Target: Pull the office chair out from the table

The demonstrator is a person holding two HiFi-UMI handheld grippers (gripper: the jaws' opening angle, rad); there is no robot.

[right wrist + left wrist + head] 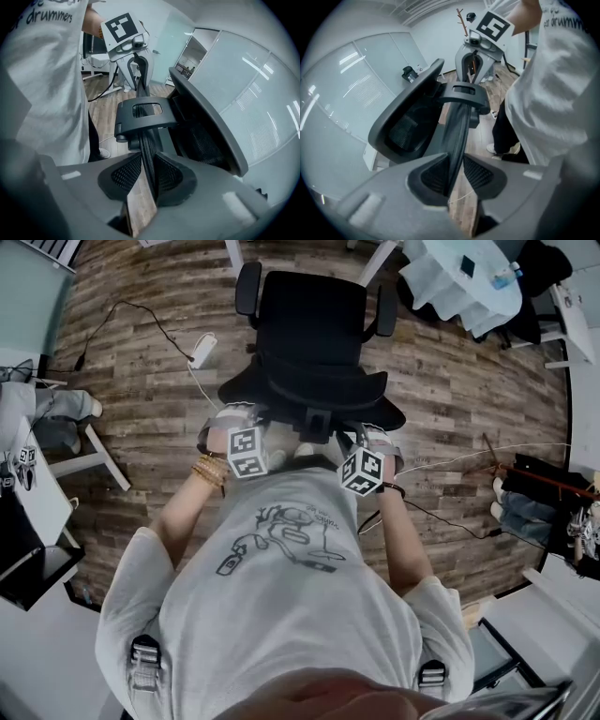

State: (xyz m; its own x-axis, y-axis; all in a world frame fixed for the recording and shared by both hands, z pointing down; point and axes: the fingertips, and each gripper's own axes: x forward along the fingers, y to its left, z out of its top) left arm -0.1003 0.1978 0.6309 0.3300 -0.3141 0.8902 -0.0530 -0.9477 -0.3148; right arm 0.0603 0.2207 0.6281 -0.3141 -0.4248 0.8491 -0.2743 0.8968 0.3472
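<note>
Looks mid-pull: left gripper [454, 176] and right gripper [149, 177] both have fingers clamped on the chair [314, 324] backrest's top rim. Chair stands on the floor [141, 381], just beyond the person. Next: pull both sides evenly toward the near side.

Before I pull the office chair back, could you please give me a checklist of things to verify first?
1. Is the left tool clamped on the backrest rim of the office chair? Ok.
2. Is the right tool clamped on the same rim? Ok.
3. Do the tools sit one on each side of the centre bracket? Ok.
4. Is the white power strip clear of the castors? Cannot tell; the seat hides the castors.
5. Is there room behind the person to step back? Cannot tell; it is out of view.
</note>
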